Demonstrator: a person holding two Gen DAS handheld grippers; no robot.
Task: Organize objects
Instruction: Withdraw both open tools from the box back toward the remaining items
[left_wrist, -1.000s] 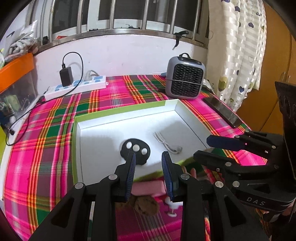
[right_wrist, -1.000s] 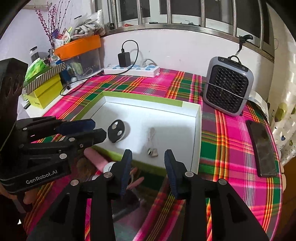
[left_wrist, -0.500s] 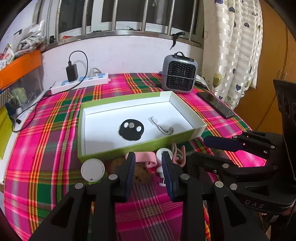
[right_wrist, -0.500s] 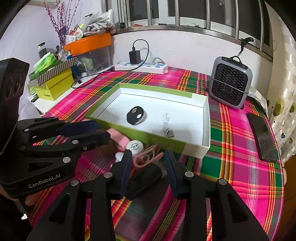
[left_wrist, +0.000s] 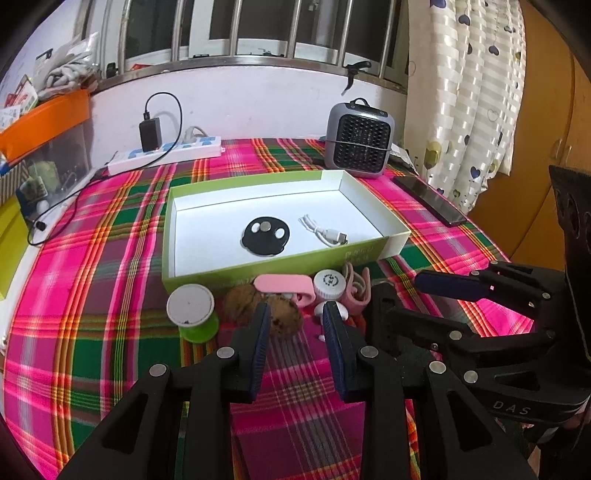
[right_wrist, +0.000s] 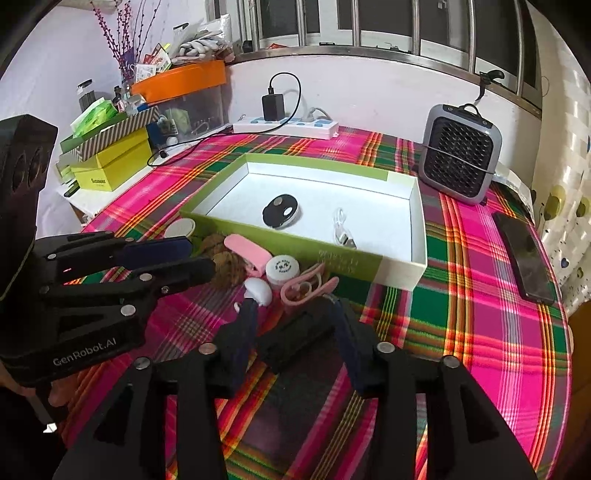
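The black case (right_wrist: 295, 338) is lying on the table just ahead of the right claw (right_wrist: 295, 328), long axis slanting up to the right; its jaws are opening around it, gripping nothing; the left claw (left_wrist: 295, 325) is hovering part-open, empty, over the brown lumps (left_wrist: 284, 314).

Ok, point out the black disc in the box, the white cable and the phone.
black disc (left_wrist: 265, 237), left wrist view, its middle.
white cable (left_wrist: 328, 233), left wrist view, its plug end.
phone (right_wrist: 526, 256), right wrist view, its screen.
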